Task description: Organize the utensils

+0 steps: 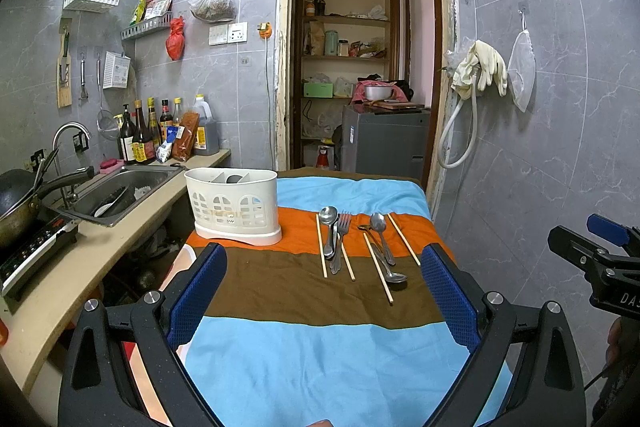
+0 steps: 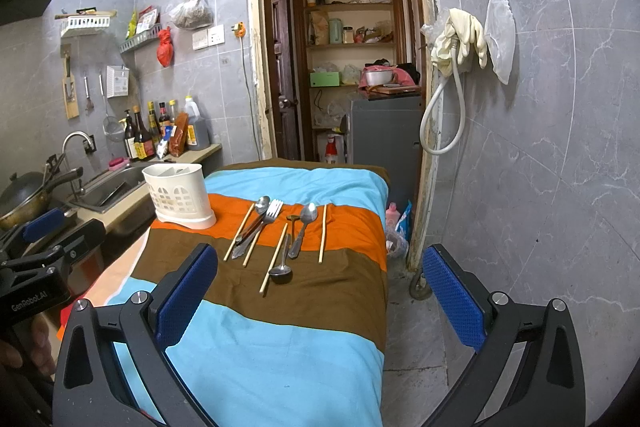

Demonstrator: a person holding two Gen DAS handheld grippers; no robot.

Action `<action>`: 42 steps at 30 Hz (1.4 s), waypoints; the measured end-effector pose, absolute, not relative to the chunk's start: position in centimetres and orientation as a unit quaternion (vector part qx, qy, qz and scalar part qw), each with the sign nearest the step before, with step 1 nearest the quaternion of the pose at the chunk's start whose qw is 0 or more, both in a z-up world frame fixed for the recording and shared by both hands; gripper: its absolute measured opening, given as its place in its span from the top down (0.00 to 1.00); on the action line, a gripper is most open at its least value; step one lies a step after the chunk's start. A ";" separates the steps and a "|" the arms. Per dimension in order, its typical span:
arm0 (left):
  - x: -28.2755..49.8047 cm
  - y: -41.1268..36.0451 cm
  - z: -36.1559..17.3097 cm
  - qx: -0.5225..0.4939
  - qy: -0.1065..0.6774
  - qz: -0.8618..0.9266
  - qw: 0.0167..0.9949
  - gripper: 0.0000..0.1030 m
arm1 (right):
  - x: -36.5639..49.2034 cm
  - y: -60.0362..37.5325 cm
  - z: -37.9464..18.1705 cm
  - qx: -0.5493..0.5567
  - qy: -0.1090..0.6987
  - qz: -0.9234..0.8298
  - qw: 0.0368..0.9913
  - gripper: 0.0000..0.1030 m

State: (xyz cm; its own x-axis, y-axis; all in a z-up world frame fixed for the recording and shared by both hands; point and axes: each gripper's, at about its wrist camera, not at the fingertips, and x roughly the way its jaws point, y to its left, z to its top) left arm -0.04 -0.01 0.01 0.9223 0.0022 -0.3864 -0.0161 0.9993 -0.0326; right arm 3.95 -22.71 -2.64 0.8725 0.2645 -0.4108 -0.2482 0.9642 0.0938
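left wrist view: left gripper (image 1: 323, 279) fingers apart, empty; utensils (image 1: 360, 247) loose mid-worktop (image 1: 304, 367), caddy (image 1: 233, 205) at far-left corner.
right wrist view: right gripper (image 2: 320, 291) fingers apart, empty.
handling: thin stiff slippery metal, light chopsticks (image 2: 323, 233); probably pinch mid-handle.

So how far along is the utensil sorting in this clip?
Barely started. Done: maybe one dark item already in the white caddy. In hand: nothing; left gripper and right gripper are both open. Left: four chopsticks, the fork and spoons on the striped cloth.
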 end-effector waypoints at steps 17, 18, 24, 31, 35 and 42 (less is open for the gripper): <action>0.0 0.0 0.0 -0.018 0.197 0.004 0.980 0.08 | 4.0 -22.6 -2.6 0.019 0.216 0.133 0.967 0.00; 0.0 0.0 0.0 -0.018 0.197 0.004 0.980 0.08 | 4.0 -22.6 -2.6 0.019 0.216 0.133 0.967 0.00; 0.0 0.0 0.0 -0.018 0.197 0.004 0.980 0.08 | 4.0 -22.6 -2.6 0.019 0.216 0.132 0.967 0.00; 0.0 0.0 0.0 -0.018 0.197 0.003 0.980 0.08 | 4.0 -22.6 -2.5 0.019 0.216 0.132 0.967 0.00; 0.0 0.0 0.0 -0.018 0.197 0.004 0.980 0.08 | 4.1 -22.6 -2.5 0.019 0.216 0.132 0.967 0.00; 0.5 -0.5 -0.1 -0.016 0.197 0.003 0.980 0.08 | 4.4 -22.6 -2.7 0.023 0.223 0.128 0.966 0.00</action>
State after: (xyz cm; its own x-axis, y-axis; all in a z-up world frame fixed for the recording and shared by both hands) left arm 0.46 -0.50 -0.07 0.9222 -0.0004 -0.3868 -0.0121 0.9995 -0.0299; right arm 4.42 -22.55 -2.71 0.8677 0.2586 -0.4245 -0.2378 0.9659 0.1024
